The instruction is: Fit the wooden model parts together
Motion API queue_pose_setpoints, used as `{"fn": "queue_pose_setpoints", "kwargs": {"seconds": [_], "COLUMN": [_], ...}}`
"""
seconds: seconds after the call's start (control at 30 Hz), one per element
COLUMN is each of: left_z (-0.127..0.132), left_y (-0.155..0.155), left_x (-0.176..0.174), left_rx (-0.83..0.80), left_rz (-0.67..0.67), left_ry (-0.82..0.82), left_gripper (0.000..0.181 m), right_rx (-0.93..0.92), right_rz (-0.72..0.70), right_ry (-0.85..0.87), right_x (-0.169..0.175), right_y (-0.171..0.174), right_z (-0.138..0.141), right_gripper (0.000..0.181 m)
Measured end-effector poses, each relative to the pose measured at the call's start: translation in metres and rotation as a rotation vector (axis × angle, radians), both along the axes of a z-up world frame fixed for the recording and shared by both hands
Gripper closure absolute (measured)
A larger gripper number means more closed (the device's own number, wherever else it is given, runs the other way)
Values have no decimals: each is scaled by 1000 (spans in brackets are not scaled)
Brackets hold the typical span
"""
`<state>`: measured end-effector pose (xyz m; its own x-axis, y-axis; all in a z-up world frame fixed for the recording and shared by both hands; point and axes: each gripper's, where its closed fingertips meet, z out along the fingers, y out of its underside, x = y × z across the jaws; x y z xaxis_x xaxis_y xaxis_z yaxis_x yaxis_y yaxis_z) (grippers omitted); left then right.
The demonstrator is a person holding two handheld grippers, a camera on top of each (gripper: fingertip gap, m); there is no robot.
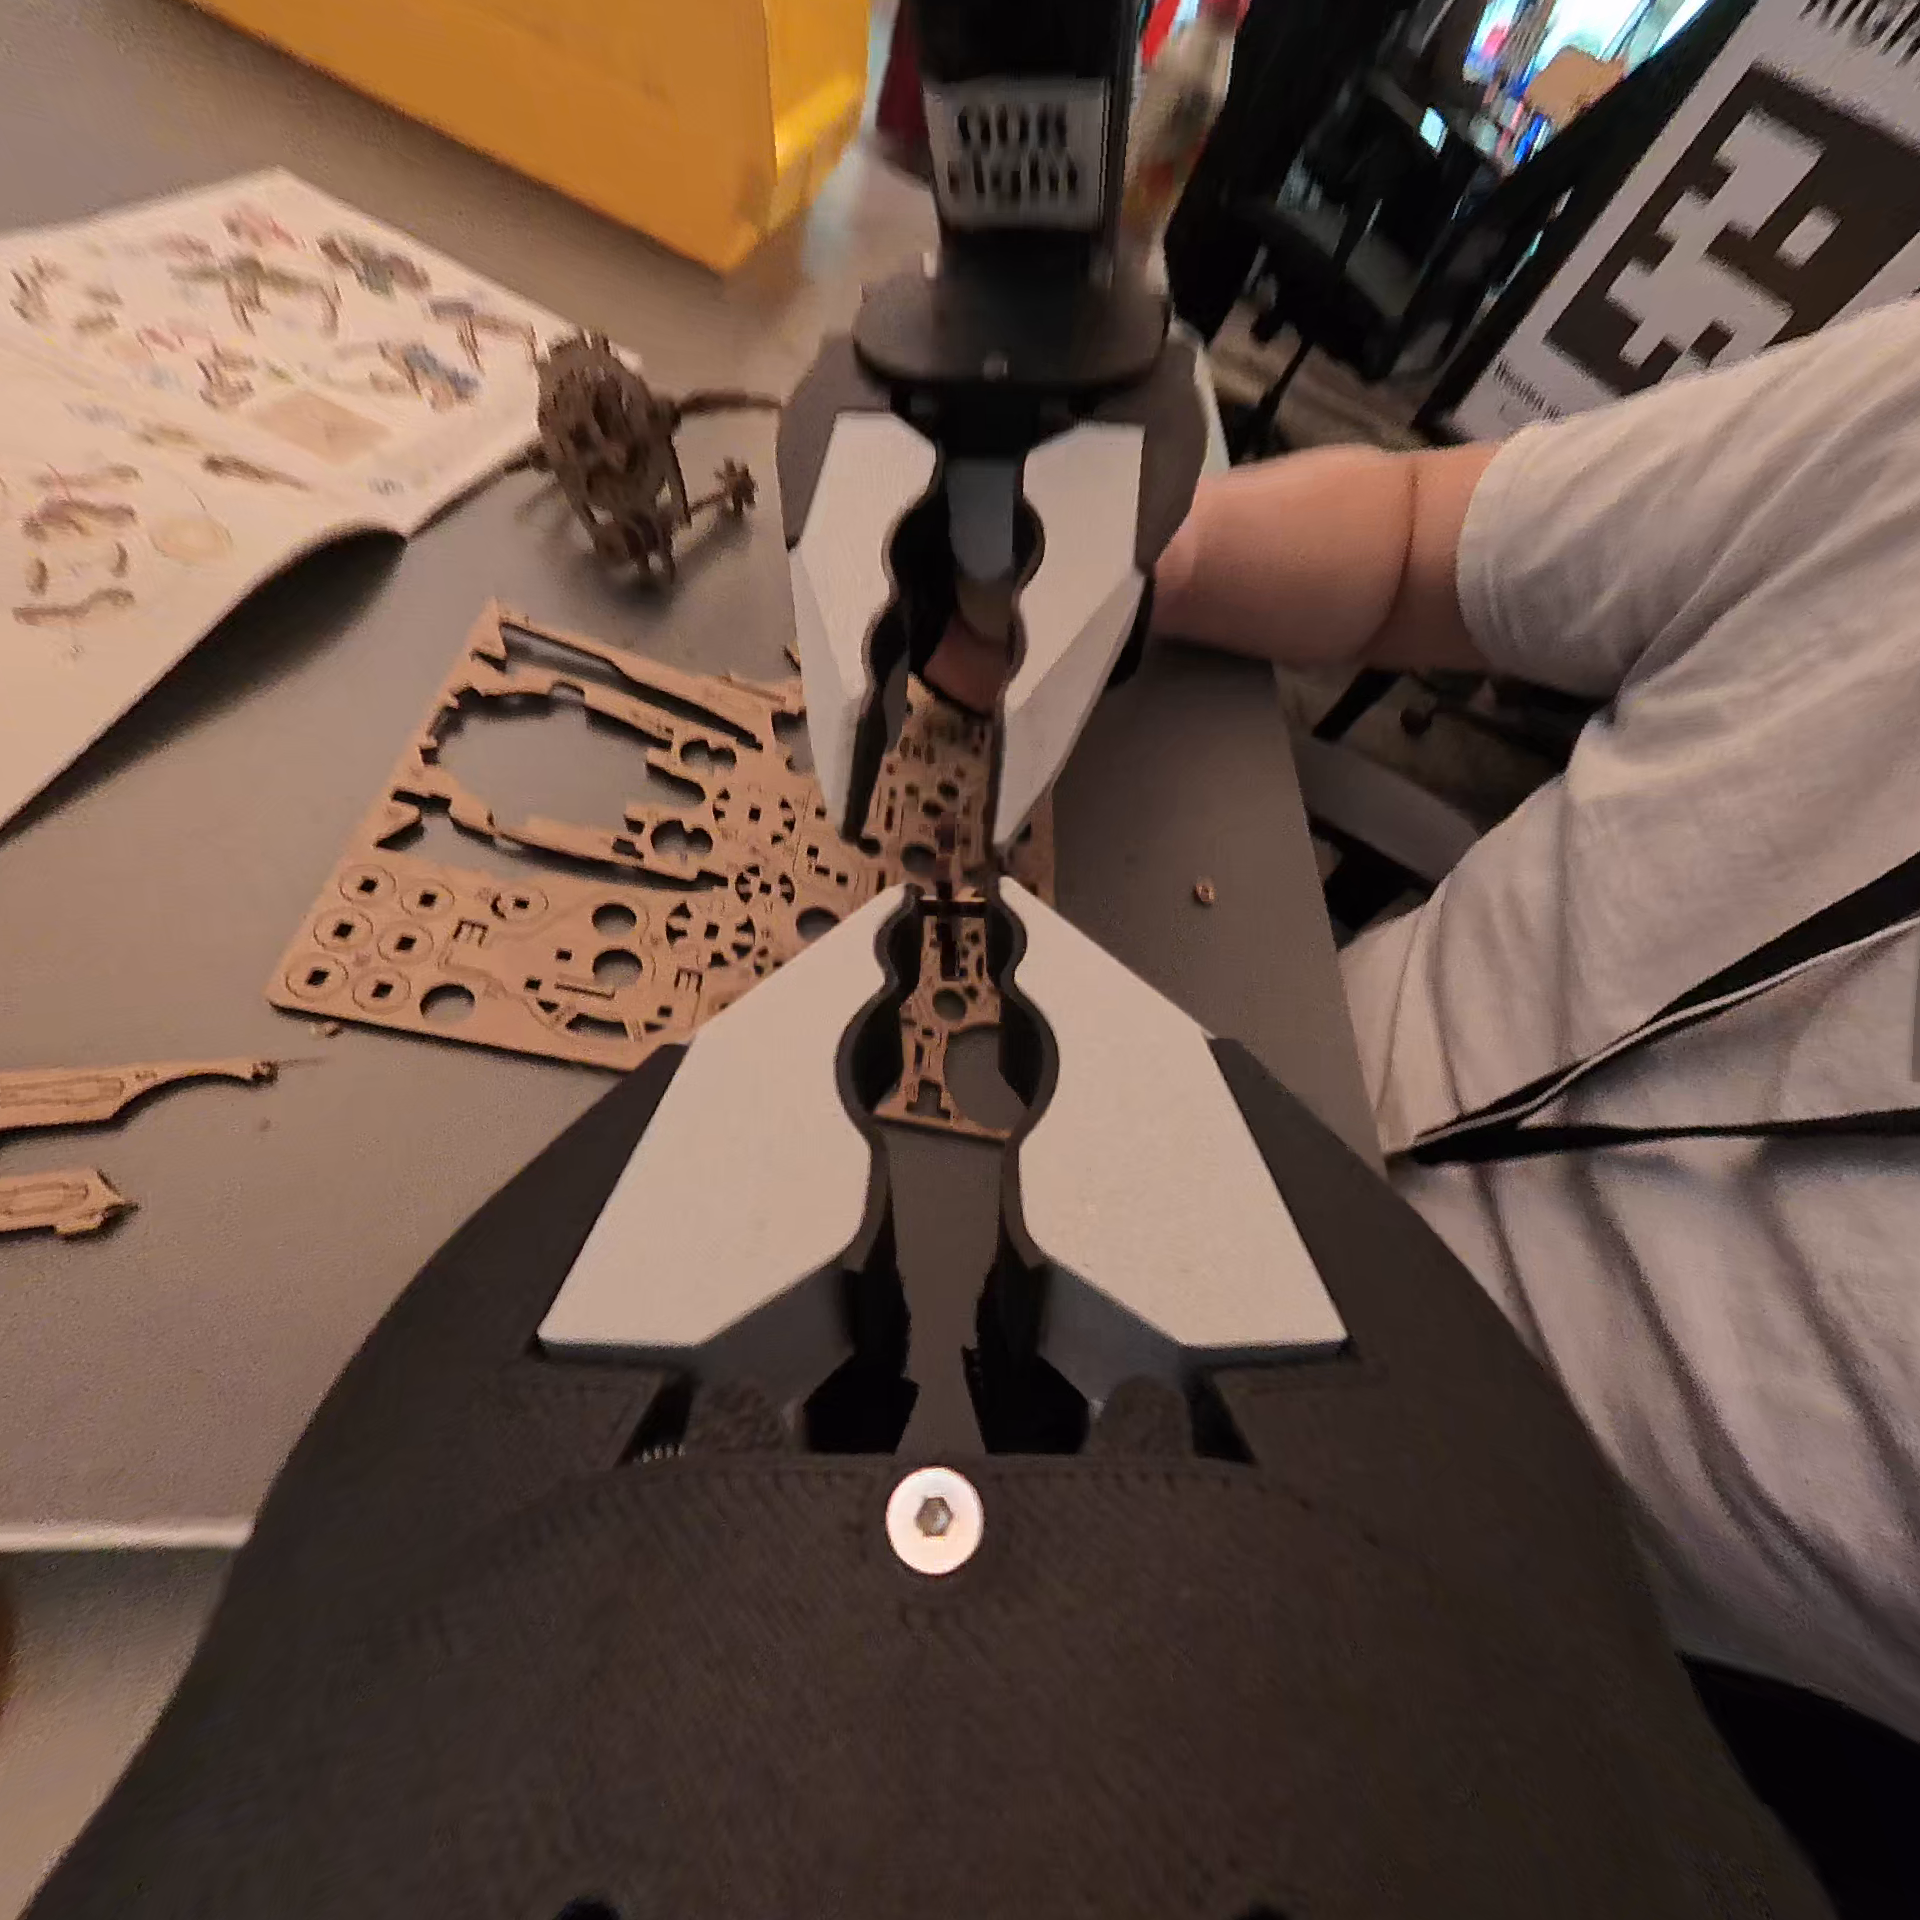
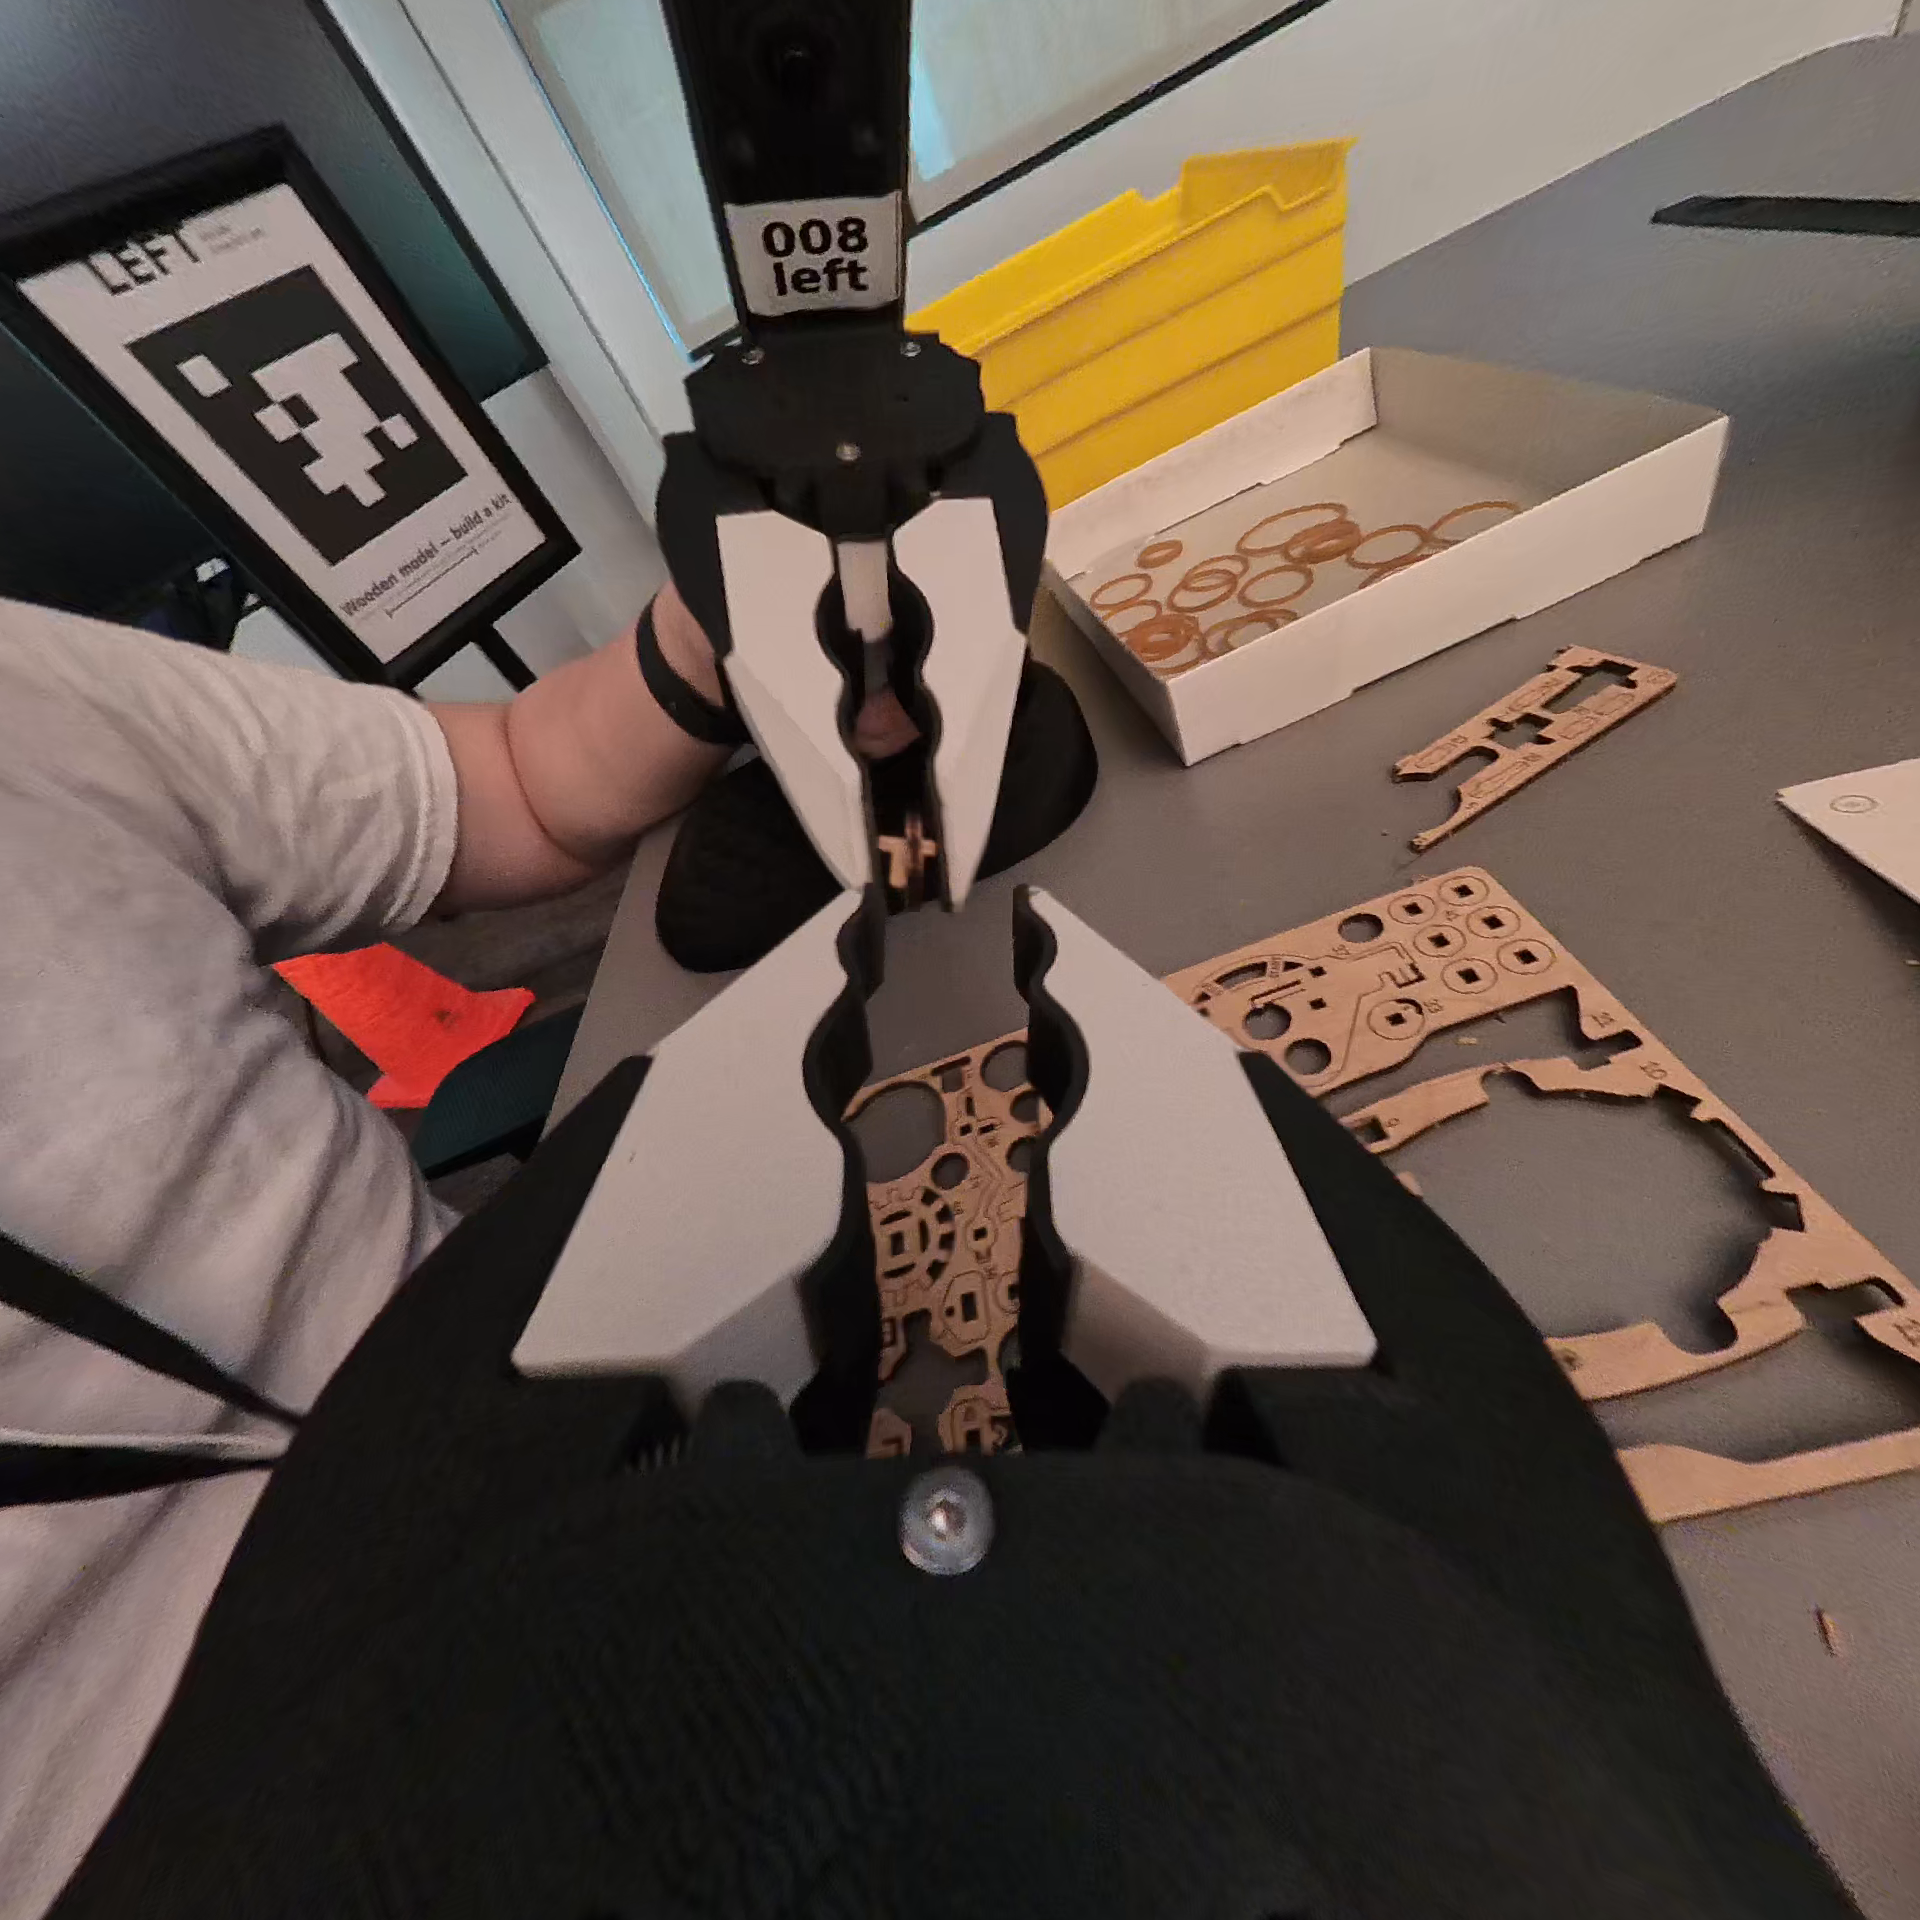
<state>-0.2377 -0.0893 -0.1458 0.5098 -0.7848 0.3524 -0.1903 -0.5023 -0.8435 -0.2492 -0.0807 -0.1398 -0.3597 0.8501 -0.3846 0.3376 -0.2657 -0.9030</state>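
Observation:
My left gripper (image 1: 951,896) is shut on a small wooden part (image 2: 902,854), which sits upright between its tips. In the right wrist view this gripper (image 2: 909,888) points toward the camera. My right gripper (image 2: 945,909) is open and empty, its tips almost touching the left's tips. It faces the left gripper head-on in the left wrist view (image 1: 925,836), just above the table. A laser-cut wooden sheet (image 1: 540,894) with several punched-out holes lies flat under both grippers and also shows in the right wrist view (image 2: 1455,1091). A partly built wooden model (image 1: 613,457) stands behind the sheet.
An open instruction booklet (image 1: 208,416) lies at the far left. A yellow bin (image 2: 1164,312) and a white box (image 2: 1621,457) of rings stand at the back. Loose wooden offcuts (image 1: 104,1091) (image 2: 1527,738) lie on the grey table. A person in a grey shirt (image 1: 1662,935) sits at the table edge. The tips of both grippers are at nearly the same place. The partly built wooden model (image 1: 613,457) is about 15 centimetres from my right fingertips.

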Motion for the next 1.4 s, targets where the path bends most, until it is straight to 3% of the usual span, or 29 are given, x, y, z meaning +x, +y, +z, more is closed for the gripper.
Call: {"fn": "queue_pose_setpoints", "kwargs": {"seconds": [0.33,0.57,0.6,0.7,0.83,0.97,1.13,1.27,1.4], "left_z": [-39,-47,-47,-45,-37,-30,-22,-16,-16], "left_y": [-22,-28,-28,-29,-20,-14,-8,-11,-13], "left_x": [4,9,10,11,-3,-12,-8,-2,-1], "left_rx": [-105,-107,-104,-77,-65,-47,-9,27,6], "left_rz": [-125,-160,-165,-176,-107,-76,-66,-100,-113], "left_ry": [220,270,271,272,264,234,174,137,111], "left_gripper": [171,171,171,171,162,164,163,178,178], "right_rx": [9,56,57,56,34,1,-21,35,30], "right_rz": [135,177,186,190,105,-7,-53,-61,-57], "right_ry": [-124,-230,-242,-249,-184,-148,-163,-153,-149], "right_x": [7,9,10,11,7,4,3,5,6], "right_y": [-18,-32,-34,-34,-20,-4,-8,-12,-14], "right_z": [-15,-38,-40,-39,-24,-9,-2,-1,0], "right_gripper": [161,172,181,181,181,181,181,181,181]}}
